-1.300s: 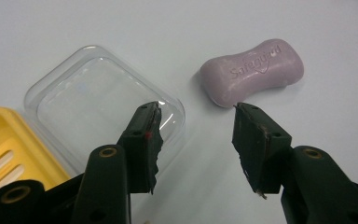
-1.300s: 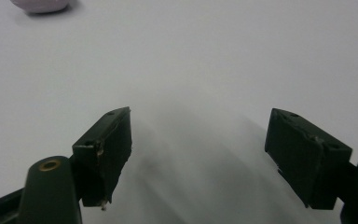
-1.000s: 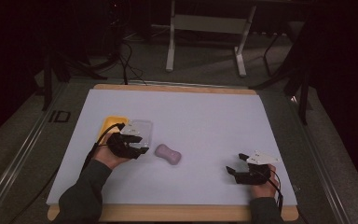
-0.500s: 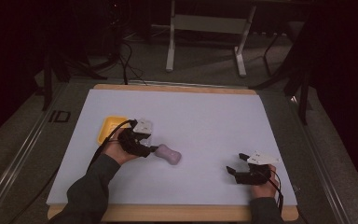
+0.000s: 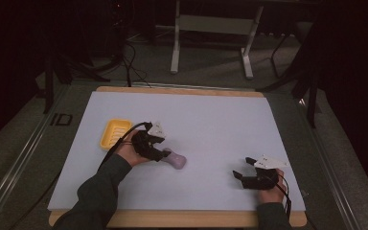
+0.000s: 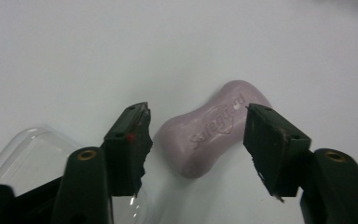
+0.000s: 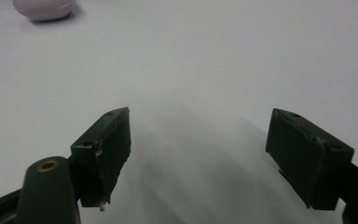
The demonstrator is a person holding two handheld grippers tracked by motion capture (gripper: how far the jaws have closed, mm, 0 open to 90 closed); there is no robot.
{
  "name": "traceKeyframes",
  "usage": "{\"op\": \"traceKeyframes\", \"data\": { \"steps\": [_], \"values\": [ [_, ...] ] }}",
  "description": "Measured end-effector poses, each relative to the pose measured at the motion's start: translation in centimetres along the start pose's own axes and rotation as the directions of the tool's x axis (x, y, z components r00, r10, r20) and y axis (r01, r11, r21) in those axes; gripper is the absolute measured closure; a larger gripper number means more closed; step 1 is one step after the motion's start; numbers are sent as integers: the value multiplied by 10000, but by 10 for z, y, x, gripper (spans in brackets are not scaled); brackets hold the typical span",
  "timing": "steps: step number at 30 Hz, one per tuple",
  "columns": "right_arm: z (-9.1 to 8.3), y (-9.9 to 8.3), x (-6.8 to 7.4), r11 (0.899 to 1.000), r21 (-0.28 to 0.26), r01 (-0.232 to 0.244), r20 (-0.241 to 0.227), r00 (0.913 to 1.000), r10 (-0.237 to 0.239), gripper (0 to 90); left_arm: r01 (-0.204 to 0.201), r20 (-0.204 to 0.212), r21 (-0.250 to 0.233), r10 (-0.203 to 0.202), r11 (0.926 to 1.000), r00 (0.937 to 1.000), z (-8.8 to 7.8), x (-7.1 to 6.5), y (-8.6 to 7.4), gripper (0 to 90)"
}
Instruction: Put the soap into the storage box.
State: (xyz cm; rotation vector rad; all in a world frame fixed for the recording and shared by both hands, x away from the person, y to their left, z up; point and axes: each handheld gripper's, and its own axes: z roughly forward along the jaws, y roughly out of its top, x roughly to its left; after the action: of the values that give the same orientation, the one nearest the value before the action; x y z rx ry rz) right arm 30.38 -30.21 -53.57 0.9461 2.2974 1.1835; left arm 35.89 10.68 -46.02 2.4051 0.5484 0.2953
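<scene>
Lilac soap bar (image 6: 216,130) flat on white tabletop (image 5: 211,124), left of centre, long axis diagonal toward far edge. Left gripper (image 6: 196,133) straddling it, jaws wide, just been closing slightly, untouching. Right gripper (image 7: 198,154) wide, empty, near right corner.

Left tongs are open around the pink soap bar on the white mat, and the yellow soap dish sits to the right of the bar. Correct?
Not quite. The high view shows the yellow soap dish to the left of the pink soap bar, not the right. The left tongs are indeed open around the bar on the white mat.
</scene>
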Motion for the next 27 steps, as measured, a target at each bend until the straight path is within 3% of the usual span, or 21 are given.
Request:
{"op": "traceKeyframes", "data": {
  "steps": [6, 13, 21, 27],
  "values": [
    [0, 0, 0, 10000, 24, -6, 8, 10000, 6, 217, -285, 535, 50, 282, 9996, 9982, 5, -5, 4, 567],
    [0, 0, 0, 10000, 46, -42, 23, 10000, 42, 218, -678, 1130, 316, 638, 9972, 9915, 14, -13, 8, 726],
    [0, 0, 0, 10000, 50, -62, 26, 10000, 62, 218, -1090, 1797, 671, 954, 9918, 9791, 26, -21, 11, 899],
    [0, 0, 0, 10000, 47, -64, 23, 10000, 64, 218, -1444, 2272, 867, 1215, 9857, 9662, 33, -28, 12, 900]
  ]
}}
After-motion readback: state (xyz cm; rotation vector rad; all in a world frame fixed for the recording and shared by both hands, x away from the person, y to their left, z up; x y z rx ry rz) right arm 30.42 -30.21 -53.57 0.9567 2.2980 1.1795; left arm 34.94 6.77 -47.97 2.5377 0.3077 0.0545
